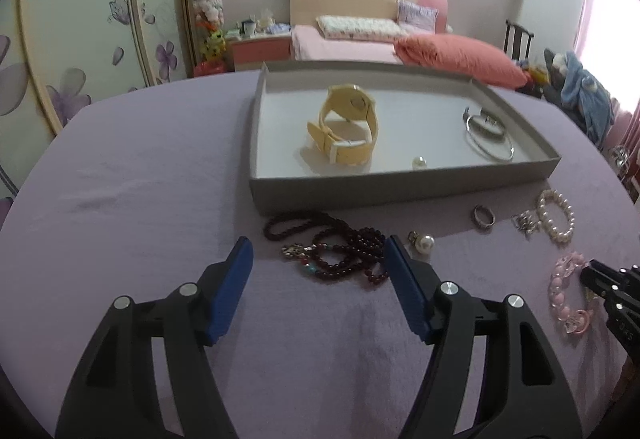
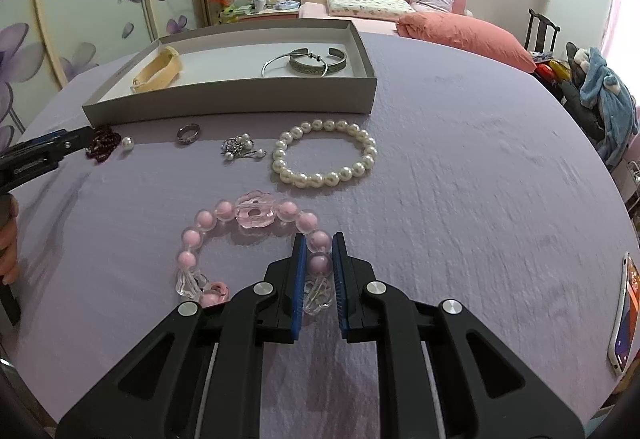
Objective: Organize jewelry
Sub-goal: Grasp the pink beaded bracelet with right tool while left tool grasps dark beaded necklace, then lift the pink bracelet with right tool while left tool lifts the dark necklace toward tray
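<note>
A grey tray (image 1: 400, 185) (image 2: 240, 101) holds a cream watch (image 1: 348, 127), silver bangles (image 1: 488, 137) (image 2: 304, 63) and a pearl (image 1: 419, 162). My left gripper (image 1: 320, 251) is open just above the table, its fingers astride a dark red bead necklace (image 1: 340, 255). My right gripper (image 2: 319, 245) is shut on a pink bead bracelet (image 2: 224, 239) lying on the table; it also shows in the left wrist view (image 1: 564, 291). A white pearl bracelet (image 2: 324, 155) (image 1: 556, 215), a ring (image 2: 187, 133) (image 1: 484, 217), a pearl earring (image 1: 424, 244) and a small silver piece (image 2: 240, 149) lie before the tray.
The round table has a lilac cloth (image 2: 460, 179). A phone (image 2: 624, 315) lies at its right edge. A bed (image 1: 360, 43), a wardrobe and a chair with clothes stand beyond the table.
</note>
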The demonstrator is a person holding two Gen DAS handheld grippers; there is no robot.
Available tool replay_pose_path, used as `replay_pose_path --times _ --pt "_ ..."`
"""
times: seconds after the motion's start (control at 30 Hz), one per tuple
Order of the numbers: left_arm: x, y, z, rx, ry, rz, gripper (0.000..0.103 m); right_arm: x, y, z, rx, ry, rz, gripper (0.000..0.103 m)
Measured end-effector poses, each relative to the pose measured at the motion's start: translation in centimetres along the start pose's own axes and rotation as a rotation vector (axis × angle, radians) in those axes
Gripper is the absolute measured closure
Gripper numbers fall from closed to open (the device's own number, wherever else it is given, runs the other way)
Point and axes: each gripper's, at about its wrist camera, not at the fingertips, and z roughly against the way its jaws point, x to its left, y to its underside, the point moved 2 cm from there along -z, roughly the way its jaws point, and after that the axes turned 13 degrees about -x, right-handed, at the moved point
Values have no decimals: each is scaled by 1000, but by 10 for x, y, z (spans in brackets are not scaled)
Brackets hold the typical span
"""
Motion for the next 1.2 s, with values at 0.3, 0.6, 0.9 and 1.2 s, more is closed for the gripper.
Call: replay_pose_path --times 0.3,0.6,0.9,1.2 --pt "-4 3 -18 77 6 -12 34 -6 -1 1 2 -21 -21 89" --pt "-7 -2 -26 73 35 1 60 -8 -1 1 3 -25 -25 89" --pt "-6 -1 -20 56 72 22 94 -9 -1 1 6 -33 -33 88" --pt "12 0 17 -29 125 67 94 -9 -2 1 6 -31 -28 88"
